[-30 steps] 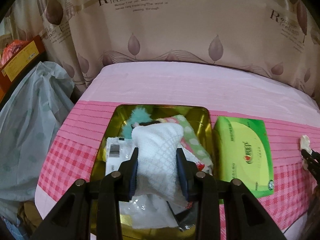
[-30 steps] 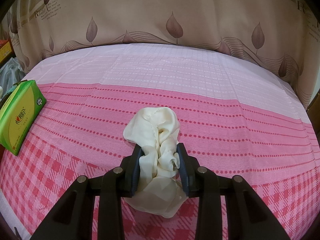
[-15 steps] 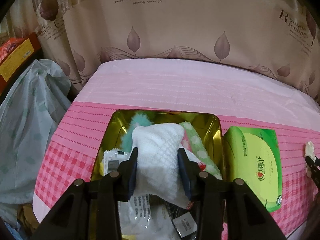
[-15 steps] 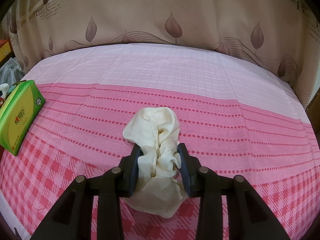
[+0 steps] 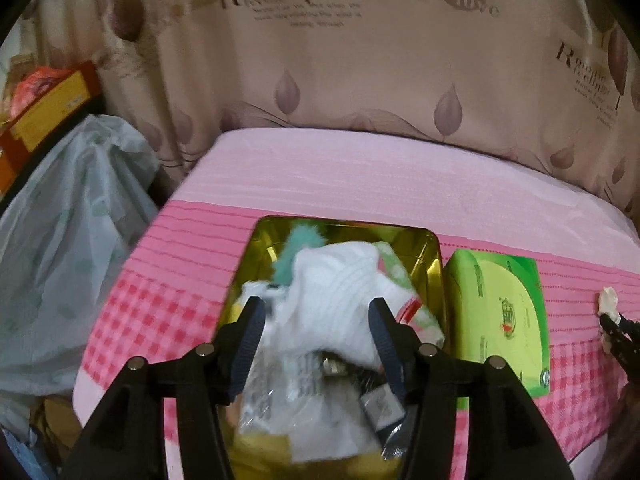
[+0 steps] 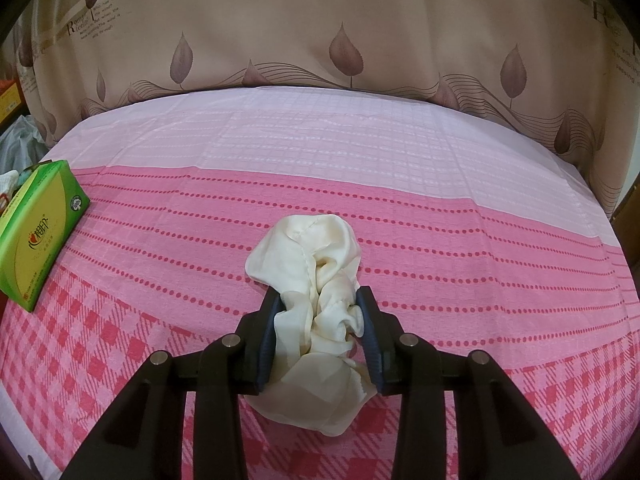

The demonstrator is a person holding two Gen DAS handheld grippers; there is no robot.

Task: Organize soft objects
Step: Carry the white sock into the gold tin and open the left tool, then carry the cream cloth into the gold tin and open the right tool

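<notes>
Pink cloth (image 6: 400, 184), pale at the back and checked at the front, covers the table before a beige leaf-print curtain (image 5: 360, 80). On it sits a gold tin (image 5: 434, 256), crowded with a teal fluffy thing (image 5: 298, 252), a dotted green cloth (image 5: 394, 270) and clear packets (image 5: 276, 396). A green tissue box (image 5: 500, 312) lies just beside the tin's right wall. Off the table's left edge slumps a grey plastic bag (image 5: 68, 248), with a yellow carton (image 5: 48, 112) behind it.

The left gripper (image 5: 316, 312) hangs over the tin, its jaws opening; the white towel (image 5: 336, 312) lies between them, blurred, and the left pad stands clear of it. A second ago both pads squeezed that towel tight; since then the jaws have spread and the towel has sagged onto the pile in the tin.

The right gripper (image 6: 318, 306) stays narrowly clamped on a cream rag (image 6: 312, 280), bunched between its pads and resting on the cloth, well apart from the tissue box; nothing there has changed.
</notes>
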